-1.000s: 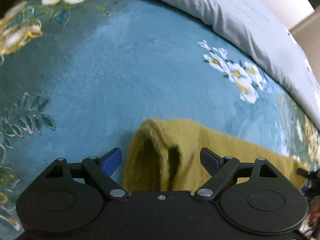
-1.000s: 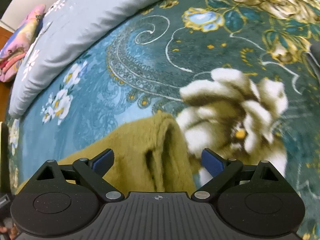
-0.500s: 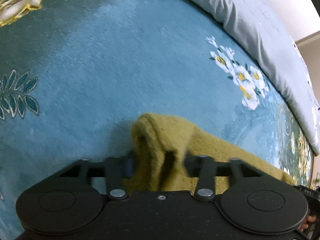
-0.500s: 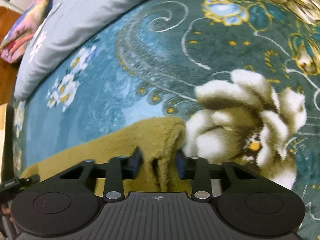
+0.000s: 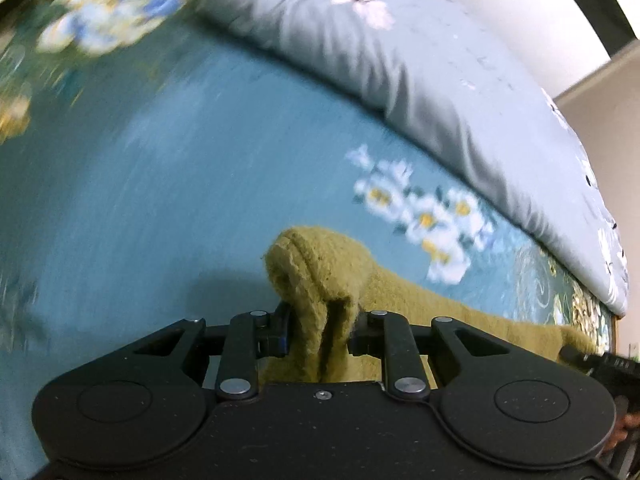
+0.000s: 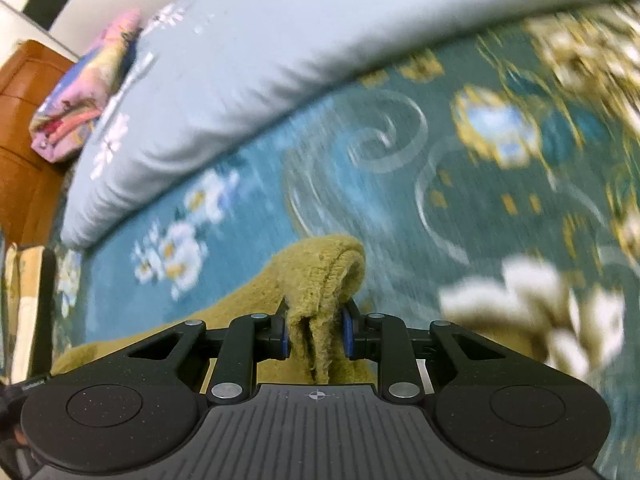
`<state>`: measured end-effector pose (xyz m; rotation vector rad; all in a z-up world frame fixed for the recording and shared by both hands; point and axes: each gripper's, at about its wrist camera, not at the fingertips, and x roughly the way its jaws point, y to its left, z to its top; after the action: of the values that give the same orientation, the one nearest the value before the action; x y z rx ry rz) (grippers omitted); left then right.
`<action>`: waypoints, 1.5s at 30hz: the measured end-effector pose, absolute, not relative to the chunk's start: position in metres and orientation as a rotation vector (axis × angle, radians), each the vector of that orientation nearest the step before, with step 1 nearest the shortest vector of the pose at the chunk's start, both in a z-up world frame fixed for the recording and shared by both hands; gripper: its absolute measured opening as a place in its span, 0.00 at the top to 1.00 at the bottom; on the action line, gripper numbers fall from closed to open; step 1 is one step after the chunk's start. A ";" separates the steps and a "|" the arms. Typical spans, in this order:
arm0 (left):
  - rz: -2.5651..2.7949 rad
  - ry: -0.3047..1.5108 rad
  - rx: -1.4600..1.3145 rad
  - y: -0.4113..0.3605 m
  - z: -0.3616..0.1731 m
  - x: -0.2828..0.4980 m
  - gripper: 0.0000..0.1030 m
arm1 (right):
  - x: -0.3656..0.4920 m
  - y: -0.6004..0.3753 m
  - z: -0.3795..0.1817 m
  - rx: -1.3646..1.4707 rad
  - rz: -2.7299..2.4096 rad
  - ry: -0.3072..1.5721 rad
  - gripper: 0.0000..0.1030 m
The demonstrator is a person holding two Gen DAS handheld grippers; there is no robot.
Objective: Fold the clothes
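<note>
On the teal floral blanket [image 5: 168, 184], short of the grey duvet [image 5: 420, 64] along its far edge, the olive garment [image 5: 320, 264] hangs bunched. Left gripper [image 5: 320, 330] and right gripper [image 6: 316, 330] each pinch one corner. Probable step: carrying the edge over; next, keep both corners level.

A bedroom in a home. Told by the bed, spread with a plush teal blanket [image 5: 168, 184] bearing white and gold flowers. Behind the blanket, along its far edge, a thick grey quilt [image 6: 248, 56] printed with pale blossoms. At the quilt's left end, a folded pink and yellow cloth [image 6: 76, 108], set against brown wooden furniture [image 6: 20, 120]. Beyond the quilt, a plain pale wall [image 5: 516, 8].
</note>
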<state>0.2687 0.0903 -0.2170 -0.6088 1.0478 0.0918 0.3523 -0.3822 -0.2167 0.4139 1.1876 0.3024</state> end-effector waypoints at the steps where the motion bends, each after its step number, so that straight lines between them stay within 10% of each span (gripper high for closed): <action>1: 0.079 1.042 -0.589 0.091 -0.215 0.282 0.79 | 0.362 -0.378 -0.216 0.407 0.306 1.177 0.80; 14: 0.136 1.097 -0.473 0.090 -0.230 0.356 0.69 | 0.425 -0.363 -0.237 0.307 0.278 1.203 0.73; 18: 0.187 1.104 -0.470 0.096 -0.228 0.344 0.48 | 0.419 -0.367 -0.237 0.288 0.268 1.209 0.64; 24: 0.288 1.074 -0.445 0.088 -0.204 0.320 0.11 | 0.407 -0.373 -0.236 0.271 0.258 1.223 0.23; 38: 0.016 1.177 -0.475 -0.042 -0.199 0.253 0.11 | 0.332 -0.388 -0.265 0.372 0.212 1.354 0.17; 45: -0.146 1.235 -0.371 -0.079 -0.220 0.277 0.44 | 0.333 -0.379 -0.266 0.423 0.244 1.349 0.37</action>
<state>0.2766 -0.0790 -0.2198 -0.3713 1.2346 -0.1456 0.3335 -0.3788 -0.2662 0.4229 1.3490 0.2441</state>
